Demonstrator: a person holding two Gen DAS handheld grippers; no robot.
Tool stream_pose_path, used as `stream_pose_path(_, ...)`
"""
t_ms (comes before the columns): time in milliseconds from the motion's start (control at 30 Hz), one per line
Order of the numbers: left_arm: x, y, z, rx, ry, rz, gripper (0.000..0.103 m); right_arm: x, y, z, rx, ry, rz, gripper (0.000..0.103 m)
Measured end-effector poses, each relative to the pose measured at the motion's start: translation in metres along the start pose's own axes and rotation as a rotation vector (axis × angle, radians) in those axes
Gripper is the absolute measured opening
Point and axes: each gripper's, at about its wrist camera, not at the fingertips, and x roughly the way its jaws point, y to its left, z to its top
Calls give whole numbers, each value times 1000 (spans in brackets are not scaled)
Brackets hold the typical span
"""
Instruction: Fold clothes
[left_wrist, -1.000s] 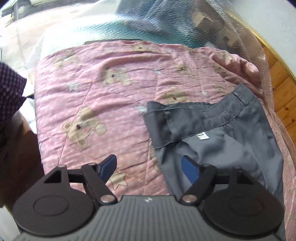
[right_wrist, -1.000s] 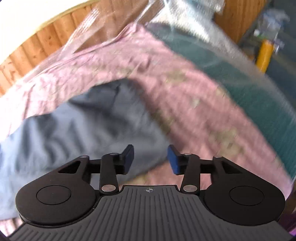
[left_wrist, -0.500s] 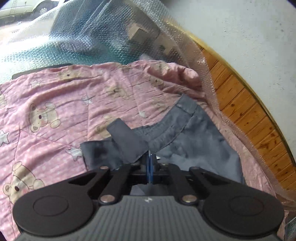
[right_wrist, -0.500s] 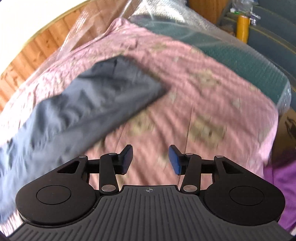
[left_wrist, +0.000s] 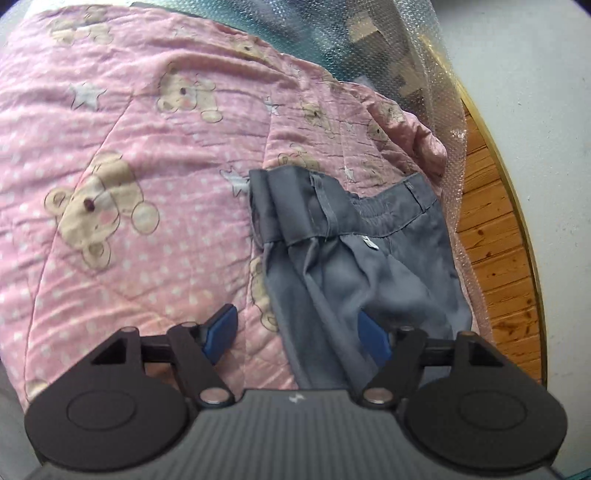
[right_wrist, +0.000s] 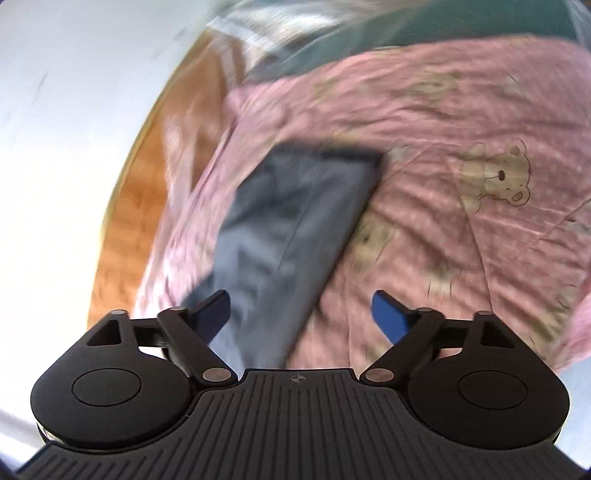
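Home setting, likely bedroom or living room. Pink quilted blanket (left_wrist: 147, 155) with teddy bears, stars, white dots covers work surface; same blanket (right_wrist: 461, 147) fills right wrist view from 12 to 4 o'clock. Grey trousers (left_wrist: 351, 251) lie on it. Bubble wrap sheet (left_wrist: 417, 74) at 1 o'clock over teal furniture. Wooden plank floor (left_wrist: 495, 258) at 3 o'clock, meeting plain white wall (left_wrist: 554, 147). Right wrist view blurred.

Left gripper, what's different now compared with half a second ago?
The left gripper was shut on the grey trousers near the waistband; it has let go and opened. The right gripper has opened wider, empty. The trousers still lie on the pink bear quilt.
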Motion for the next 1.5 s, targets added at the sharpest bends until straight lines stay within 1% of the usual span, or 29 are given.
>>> stream_pose_path(67,0,-2,1,-16,5,11,77,22,-14,5,67,-8,-6,94)
stream_pose_path(100,-3,-4,1,-15,8,25,77,29,-14,7,61,-24,-5,94)
stream_pose_path(167,-11,-5,-3,-11,17,48,78,43,-16,9,51,-58,-1,98)
stream_pose_path(233,-10,0,-9,-20,46,32,79,57,-13,11,31,-76,0,101)
stream_pose_path(267,-9,0,-9,-13,36,20,82,66,-10,14,16,-82,4,102)
stream_pose_path(333,0,-6,-6,-6,16,-12,98,77,-3,19,-19,-89,1,102)
stream_pose_path(367,7,-10,-2,-13,22,-24,95,83,1,21,-36,-91,0,102)
stream_pose_path(400,15,-15,1,-26,35,-34,88,88,4,24,-49,-86,0,102)
stream_pose_path(433,23,-19,5,-39,49,-45,87,93,7,27,-57,-76,2,102)
stream_pose_path(500,29,-25,10,-44,52,-9,86,99,12,32,-82,-58,-17,102)
stream_pose_path(533,28,-26,11,-38,48,17,82,99,14,34,-87,-47,-31,99)
stream_pose_path(600,19,-21,7,-57,35,48,78,95,12,36,-89,-32,-56,95)
stream_pose_path(667,10,-15,1,-89,13,61,81,86,4,33,-103,-30,-60,89)
stream_pose_path(700,11,-13,-1,-91,13,44,86,83,2,31,-112,-28,-59,86)
stream_pose_path(733,15,-15,0,-78,8,19,101,81,0,30,-121,-27,-58,83)
stream_pose_path(800,30,-27,8,-52,-4,-3,103,90,4,33,-143,-28,-54,84)
stream_pose_path(833,38,-32,12,-56,-3,-14,102,94,6,34,-154,-28,-52,87)
stream_pose_path(867,46,-37,17,-68,3,-27,97,98,8,35,-163,-29,-51,89)
stream_pose_path(900,51,-41,19,-76,6,-19,83,104,12,37,-164,-31,-52,89)
stream_pose_path(933,53,-43,19,-72,11,6,50,110,16,39,-166,-35,-52,87)
stream_pose_path(967,52,-42,18,-74,15,4,32,115,20,39,-174,-44,-56,78)
stream_pose_path(1000,49,-39,17,-83,17,-14,19,118,23,39,-180,-36,-88,41)
stream_pose_path(1033,47,-36,15,-92,19,-33,13,122,26,39,-185,-27,-118,3)
stream_pose_path(1067,41,-35,15,-100,15,-57,11,121,26,39,-191,-20,-135,4)
stream_pose_path(1133,28,-39,17,-107,-1,-109,8,106,30,38,-205,-53,-108,1)
stream_pose_path(1267,-4,-64,26,-109,-39,-236,6,67,59,38,-275,-120,-37,0)
stream_pose_path(1400,-48,-110,43,-87,-87,-375,6,22,102,45,-353,-167,1,0)
stream_pose_path(1500,-81,-163,65,-70,-145,-466,6,-13,134,59,-404,-188,11,0)
